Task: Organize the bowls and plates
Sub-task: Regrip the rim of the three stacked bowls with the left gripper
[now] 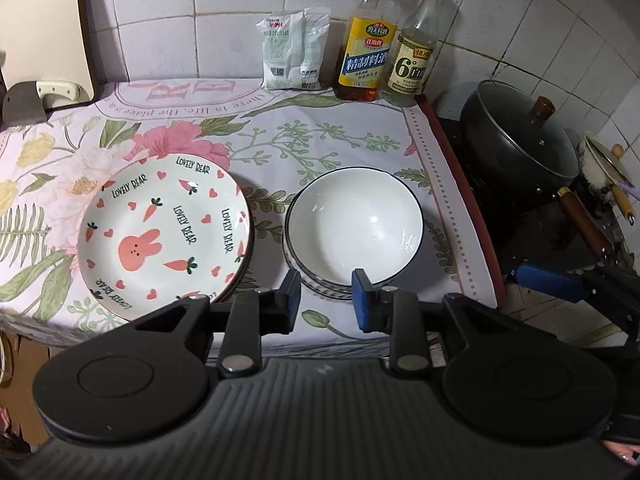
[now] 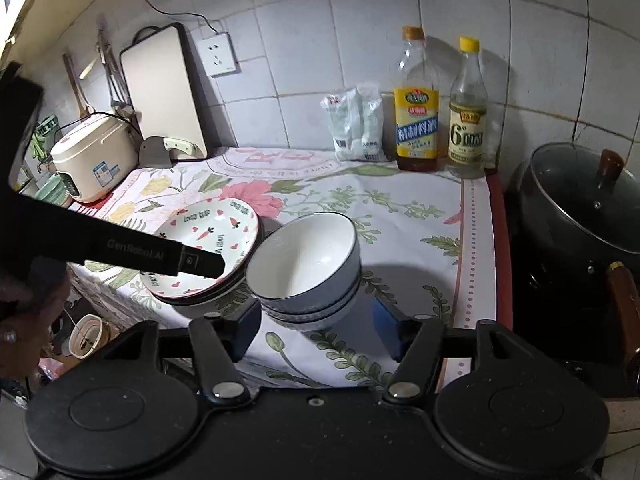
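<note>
My left gripper (image 1: 326, 298) and right gripper (image 2: 316, 328) both hang spread, pinching nothing. Just beyond them, 2 neat stacks sit side by side on the floral cloth (image 1: 360, 148): rabbit plates (image 1: 166, 232) and white bowls (image 1: 354, 226), nested to save space, I'd judge.

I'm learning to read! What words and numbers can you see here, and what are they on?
"LOVELY BEAR": top plate.
"There is life, the place": tablecloth, upside down; the rest is cut off.
"6°": clear bottle with yellow cap.
"GenRobot.AI": left gripper's black body.
Orange-capped bottle, white bag: printing too small to read surely.
</note>
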A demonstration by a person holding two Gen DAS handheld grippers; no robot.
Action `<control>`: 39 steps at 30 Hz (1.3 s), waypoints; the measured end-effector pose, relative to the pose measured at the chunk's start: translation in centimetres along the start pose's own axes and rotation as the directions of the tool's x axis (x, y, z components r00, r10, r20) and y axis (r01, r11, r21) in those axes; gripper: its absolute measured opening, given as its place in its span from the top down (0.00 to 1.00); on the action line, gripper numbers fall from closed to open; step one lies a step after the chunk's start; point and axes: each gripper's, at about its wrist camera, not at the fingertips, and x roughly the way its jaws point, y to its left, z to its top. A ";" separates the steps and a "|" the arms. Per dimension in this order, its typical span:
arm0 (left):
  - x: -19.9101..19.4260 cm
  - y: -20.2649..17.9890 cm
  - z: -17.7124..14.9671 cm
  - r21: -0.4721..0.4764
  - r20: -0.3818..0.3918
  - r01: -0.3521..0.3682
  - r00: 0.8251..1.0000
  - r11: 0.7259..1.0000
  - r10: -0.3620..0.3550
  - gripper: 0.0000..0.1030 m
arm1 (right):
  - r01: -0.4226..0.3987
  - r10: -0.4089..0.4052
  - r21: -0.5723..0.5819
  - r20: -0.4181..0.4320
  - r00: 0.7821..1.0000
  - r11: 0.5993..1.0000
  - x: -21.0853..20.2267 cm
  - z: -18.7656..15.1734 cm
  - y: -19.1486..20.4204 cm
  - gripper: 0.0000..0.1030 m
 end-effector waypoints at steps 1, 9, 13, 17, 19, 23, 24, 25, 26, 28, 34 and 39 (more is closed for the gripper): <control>-0.1 0.3 -0.2 0.002 0.007 0.007 1.000 1.000 -0.007 0.71 | 0.004 -0.004 -0.004 0.007 1.000 1.000 -0.2 -0.3 0.4 0.33; -0.8 2.0 -1.8 0.029 0.063 0.067 0.996 0.997 -0.069 0.60 | 0.087 -0.084 -0.037 0.072 0.994 0.996 -0.5 -2.8 3.7 0.30; -0.7 2.5 -2.6 0.058 0.077 0.082 0.993 0.995 -0.087 0.60 | 0.218 -0.212 -0.059 0.094 0.973 0.974 0.1 -3.8 5.2 0.30; 0.8 3.4 -3.5 0.046 0.079 0.108 0.991 0.993 -0.112 0.60 | 0.189 -0.183 -0.040 0.118 0.976 0.981 1.1 -5.2 5.3 0.30; 1.7 3.9 -3.9 0.019 0.087 0.132 0.987 0.991 -0.133 0.59 | 0.186 -0.177 -0.062 0.130 0.976 0.981 2.0 -5.9 5.5 0.29; 4.4 5.6 -4.9 -0.121 0.119 0.167 0.981 0.978 -0.153 0.58 | 0.246 -0.239 -0.027 0.160 0.958 0.969 4.5 -7.1 5.6 0.10; 5.0 5.9 -5.1 -0.148 0.130 0.175 0.979 0.973 -0.157 0.58 | 0.258 -0.254 -0.004 0.167 0.953 0.966 5.4 -7.5 5.4 0.10; 5.5 6.2 -5.3 -0.171 0.142 0.185 0.977 0.968 -0.161 0.58 | 0.267 -0.264 0.004 0.172 0.949 0.964 6.2 -7.8 5.5 0.10; 6.1 6.5 -5.4 -0.195 0.150 0.193 0.975 0.962 -0.166 0.58 | 0.276 -0.272 0.003 0.176 0.946 0.961 6.9 -7.9 5.4 0.10; 6.9 7.1 -5.4 -0.231 0.158 0.227 0.968 0.946 -0.193 0.58 | 0.269 -0.264 -0.004 0.179 0.948 0.963 8.2 -8.2 5.3 0.10; 7.4 7.2 -4.9 -0.227 0.189 0.288 0.950 0.930 -0.248 0.45 | 0.234 -0.231 0.009 0.202 0.952 0.972 11.0 -9.1 4.6 0.10; 8.8 7.3 -3.5 -0.284 0.155 0.284 0.956 0.916 -0.249 0.41 | 0.237 -0.227 -0.021 0.222 0.948 0.971 13.2 -9.3 4.4 0.10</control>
